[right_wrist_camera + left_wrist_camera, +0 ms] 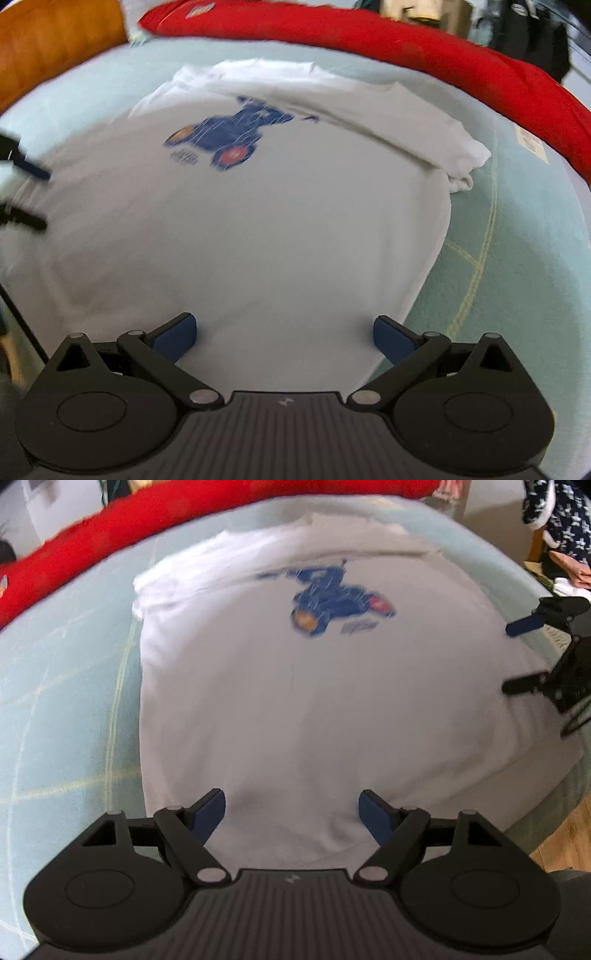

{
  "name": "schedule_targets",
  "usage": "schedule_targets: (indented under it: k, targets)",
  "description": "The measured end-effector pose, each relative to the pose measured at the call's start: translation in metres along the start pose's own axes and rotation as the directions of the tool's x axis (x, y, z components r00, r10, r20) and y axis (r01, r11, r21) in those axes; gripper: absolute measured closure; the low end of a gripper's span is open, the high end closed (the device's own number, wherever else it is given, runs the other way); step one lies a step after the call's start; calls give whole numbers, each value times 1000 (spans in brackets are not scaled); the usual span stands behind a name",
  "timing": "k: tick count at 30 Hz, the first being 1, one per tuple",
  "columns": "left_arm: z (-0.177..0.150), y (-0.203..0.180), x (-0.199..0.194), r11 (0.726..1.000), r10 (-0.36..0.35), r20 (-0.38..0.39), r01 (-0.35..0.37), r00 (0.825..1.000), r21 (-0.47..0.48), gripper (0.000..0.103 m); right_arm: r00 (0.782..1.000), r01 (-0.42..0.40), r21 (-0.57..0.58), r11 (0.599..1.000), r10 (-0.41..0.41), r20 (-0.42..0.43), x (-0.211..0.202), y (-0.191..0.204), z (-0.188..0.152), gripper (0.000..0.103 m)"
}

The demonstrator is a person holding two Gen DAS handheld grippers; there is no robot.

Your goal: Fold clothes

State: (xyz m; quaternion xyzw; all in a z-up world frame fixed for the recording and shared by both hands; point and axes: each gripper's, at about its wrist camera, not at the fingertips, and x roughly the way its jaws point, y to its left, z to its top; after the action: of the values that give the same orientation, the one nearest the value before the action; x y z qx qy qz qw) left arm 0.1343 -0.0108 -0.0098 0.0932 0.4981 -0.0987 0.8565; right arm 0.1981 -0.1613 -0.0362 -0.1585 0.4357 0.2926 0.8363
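Pale blue-green bedspread [66,709] with thin yellowish lines fills most of both views, with a red blanket [110,528] bunched along the top edge. Spread flat on it is the white t-shirt [295,709], and its blue vehicle print [332,602] sits in the upper middle of each frame, a bit blurry. In the left wrist view the left gripper [291,814] hangs over the shirt's near hem at the bottom centre, jaws spread wide, nothing between them, angled steeply down at the fabric. The right gripper [284,332] does the same in its own view, also gaping and empty, near the bottom right corner of the shirt. Each gripper pokes into the other's frame at the side edge, over the shirt's border. Sleeves look tucked in near the top.
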Motion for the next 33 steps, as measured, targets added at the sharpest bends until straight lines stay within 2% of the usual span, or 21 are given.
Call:
schedule_targets:
  k: [2, 5, 7, 10, 11, 21, 30, 33]
  targets:
    - [4, -9, -2, 999, -21, 35, 20, 999, 38, 24, 1000, -12, -29, 1000, 13, 15, -14, 8, 0, 0]
    - [3, -21, 8, 994, -50, 36, 46, 998, 94, 23, 995, -96, -43, 994, 98, 36, -19, 24, 7, 0]
    - [-2, -22, 17, 995, -63, 21, 61, 998, 73, 23, 992, -124, -60, 990, 124, -16, -6, 37, 3, 0]
    - [-14, -12, 21, 995, -90, 30, 91, 996, -41, 21, 996, -89, -91, 992, 86, -36, 8, 49, -10, 0]
    - [-17, -10, 21, 994, -92, 35, 94, 995, -49, 20, 995, -90, -82, 993, 88, -37, 8, 49, -10, 0]
    - [-18, -10, 18, 994, -97, 28, 99, 995, -51, 20, 994, -94, -66, 993, 90, -58, 10, 49, -5, 0]
    - [-24, -7, 13, 992, -112, 38, 114, 993, -56, 20, 996, -81, -58, 995, 80, -29, 8, 49, -11, 0]
    - [-27, -6, 11, 992, -124, 38, 126, 991, -31, 20, 997, -74, -59, 996, 72, -27, 7, 50, -11, 0]
